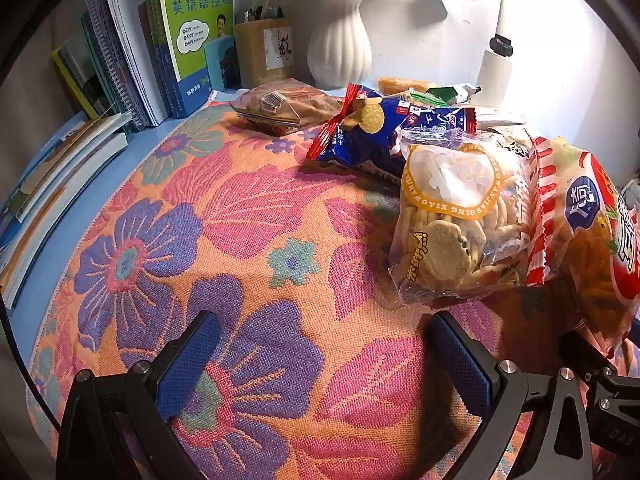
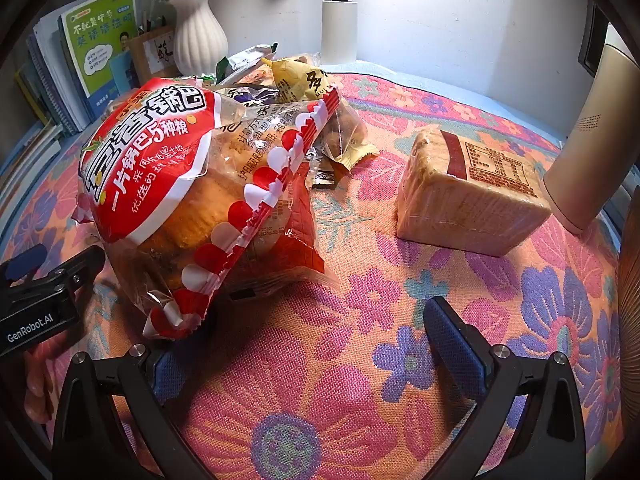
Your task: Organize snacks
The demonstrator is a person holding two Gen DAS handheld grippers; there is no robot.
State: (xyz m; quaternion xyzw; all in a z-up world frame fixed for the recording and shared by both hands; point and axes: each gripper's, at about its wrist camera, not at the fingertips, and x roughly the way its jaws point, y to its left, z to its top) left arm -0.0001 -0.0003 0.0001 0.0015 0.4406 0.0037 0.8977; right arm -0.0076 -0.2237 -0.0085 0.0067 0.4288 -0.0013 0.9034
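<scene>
A pile of snack bags lies on a flowered cloth [image 1: 248, 216]. In the left wrist view a clear bag of round crackers [image 1: 456, 224] sits just beyond my left gripper [image 1: 324, 356], which is open over bare cloth. Behind it lies a blue biscuit bag [image 1: 372, 132], farther back a brown pack [image 1: 284, 106]. A big red crisp bag [image 2: 192, 184] leans at the left of the right wrist view, its corner over the left finger of my open right gripper [image 2: 316, 340]. A wrapped loaf of sliced bread [image 2: 472, 188] lies to the right, with yellow snack packs [image 2: 304, 80] behind.
Books [image 1: 132, 60] stand at the back left, with a cork pen holder [image 1: 264, 52] and a white ribbed vase [image 1: 340, 44] beside them. A white lamp post [image 2: 339, 20] stands at the back wall. A beige cylinder [image 2: 588, 160] rises at the right edge.
</scene>
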